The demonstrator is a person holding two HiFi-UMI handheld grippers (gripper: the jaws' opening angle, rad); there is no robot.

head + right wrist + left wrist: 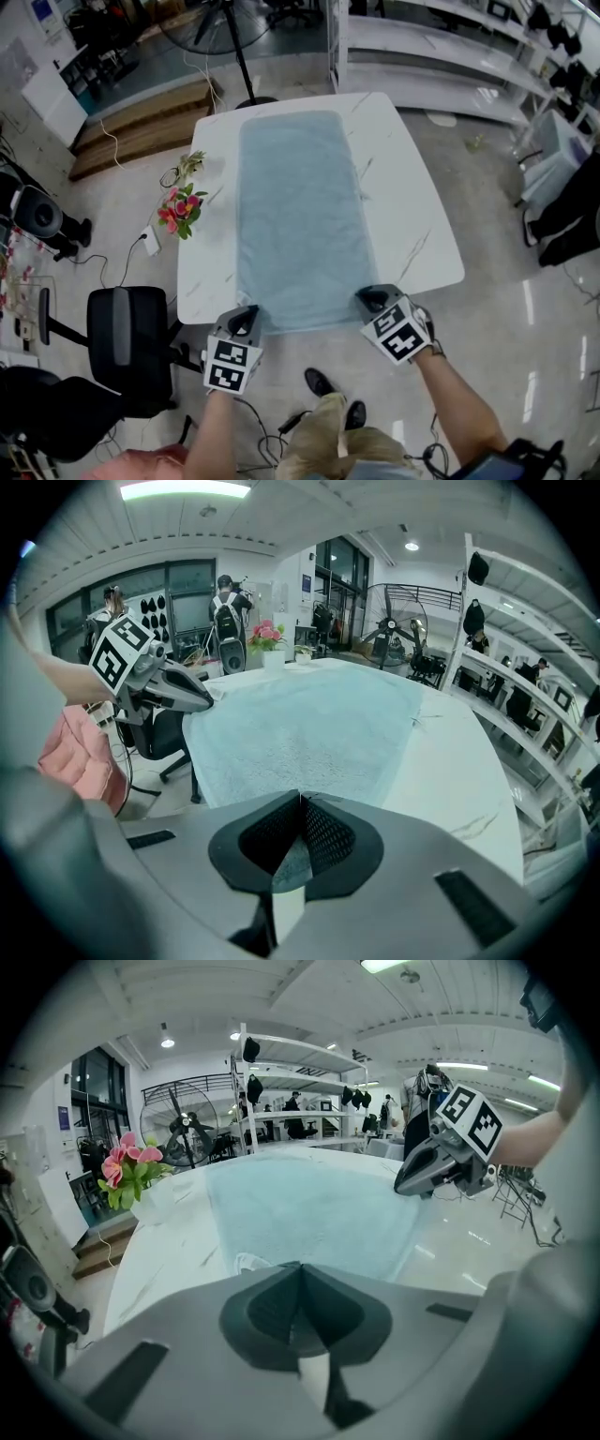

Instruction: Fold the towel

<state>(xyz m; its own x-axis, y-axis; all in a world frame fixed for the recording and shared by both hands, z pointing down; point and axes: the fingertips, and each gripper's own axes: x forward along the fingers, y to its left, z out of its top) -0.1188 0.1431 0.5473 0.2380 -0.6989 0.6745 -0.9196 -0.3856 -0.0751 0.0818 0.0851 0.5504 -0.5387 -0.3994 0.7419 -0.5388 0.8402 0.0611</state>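
A pale blue towel (300,216) lies spread flat and lengthwise down the white marble table (417,225). Its near edge hangs a little over the table's front edge. My left gripper (247,322) is shut on the towel's near left corner, and my right gripper (371,300) is shut on the near right corner. In the right gripper view the towel (309,728) runs up to the shut gripper (300,797), with cloth pinched between the pads. In the left gripper view the towel (300,1208) reaches the shut gripper (300,1265), and the right gripper (441,1162) shows beyond it.
A vase of pink flowers (181,208) stands on the table's left edge. A black office chair (127,342) sits at the near left, a fan stand (239,56) behind the table, white shelving (441,47) at the back right. The person's shoes (333,394) are below the front edge.
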